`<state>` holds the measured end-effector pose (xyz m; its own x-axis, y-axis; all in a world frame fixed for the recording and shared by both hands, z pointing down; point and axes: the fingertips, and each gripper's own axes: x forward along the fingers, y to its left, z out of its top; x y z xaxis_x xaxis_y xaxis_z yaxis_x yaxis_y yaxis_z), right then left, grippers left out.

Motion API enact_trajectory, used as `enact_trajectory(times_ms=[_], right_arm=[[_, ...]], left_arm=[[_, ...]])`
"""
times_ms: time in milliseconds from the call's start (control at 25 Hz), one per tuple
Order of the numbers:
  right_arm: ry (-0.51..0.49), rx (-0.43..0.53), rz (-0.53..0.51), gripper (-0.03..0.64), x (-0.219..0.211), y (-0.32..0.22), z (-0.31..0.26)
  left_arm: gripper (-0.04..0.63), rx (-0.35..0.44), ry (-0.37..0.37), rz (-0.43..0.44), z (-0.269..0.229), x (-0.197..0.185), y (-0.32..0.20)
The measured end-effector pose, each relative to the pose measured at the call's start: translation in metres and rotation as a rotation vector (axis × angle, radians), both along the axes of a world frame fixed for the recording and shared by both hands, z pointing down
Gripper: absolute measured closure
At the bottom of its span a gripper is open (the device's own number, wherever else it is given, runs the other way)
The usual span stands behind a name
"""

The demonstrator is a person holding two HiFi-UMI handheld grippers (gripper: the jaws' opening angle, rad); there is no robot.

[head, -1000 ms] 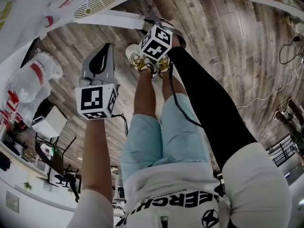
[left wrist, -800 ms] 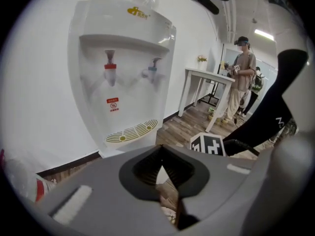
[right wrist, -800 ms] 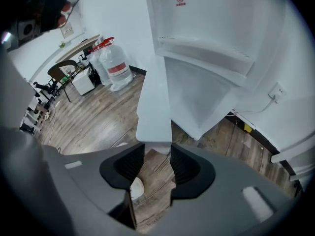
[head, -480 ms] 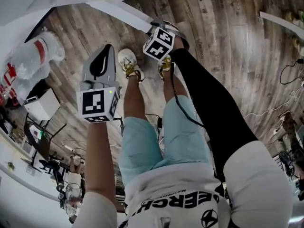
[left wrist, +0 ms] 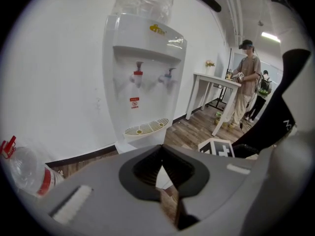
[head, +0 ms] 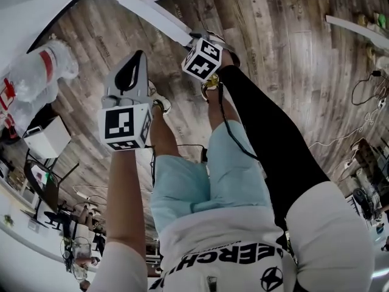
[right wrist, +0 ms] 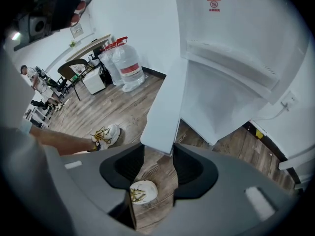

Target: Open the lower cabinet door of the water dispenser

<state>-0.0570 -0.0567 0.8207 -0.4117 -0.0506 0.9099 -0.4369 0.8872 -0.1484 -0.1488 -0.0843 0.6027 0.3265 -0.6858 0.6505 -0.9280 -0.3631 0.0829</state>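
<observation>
Lower cabinet door (right wrist: 162,107): flat, smooth white plastic panel standing open off the cabinet. In the right gripper view it runs from mid-frame down to the jaws. In the head view it is a white strip at top centre.
Right gripper (right wrist: 158,156): matte grey body with dark padded jaws, closed on the door's free end with a pad on either side. It carries a cube (head: 202,58) of black-and-white square markers.
Cabinet opening (right wrist: 221,107): plain white recess just right of the door.
Water dispenser (left wrist: 142,82): tall, glossy white housing with a rounded front. It has a red tap (left wrist: 138,74) and a blue tap (left wrist: 167,74), with an oval slotted drip grille (left wrist: 146,127) below them. A clear ribbed bottle (left wrist: 147,1) sits on top.
Left gripper (left wrist: 161,163): jaws pressed together with nothing between them, held well apart from the dispenser, left of centre in the head view.
Floor (head: 285,53): grey-brown planks with strong wood grain.
Shoe (right wrist: 142,191): white, with a rounded toe and yellow laces, on the floor and seen between the right jaws.
Spare bottles (right wrist: 127,63): large clear jugs with red labels, by the wall at upper left.
</observation>
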Motion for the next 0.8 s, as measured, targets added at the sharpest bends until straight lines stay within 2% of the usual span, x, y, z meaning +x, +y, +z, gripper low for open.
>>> enact_trajectory(times_ms=[160, 440, 800], right_arm=[[0.021, 0.003, 0.024, 0.453, -0.007, 0.010, -0.001], [0.036, -0.016, 0.007, 0.453, -0.031, 0.029, -0.002], [0.030, -0.018, -0.113, 0.453, -0.081, 0.057, -0.010]], left_arm=[[0.537, 0.002, 0.005, -0.012, 0.003, -0.017, 0.009], [0.537, -0.003, 0.021, -0.109, 0.003, -0.066, 0.040], [0.537, 0.010, 0.034, -0.199, -0.002, -0.119, 0.068]])
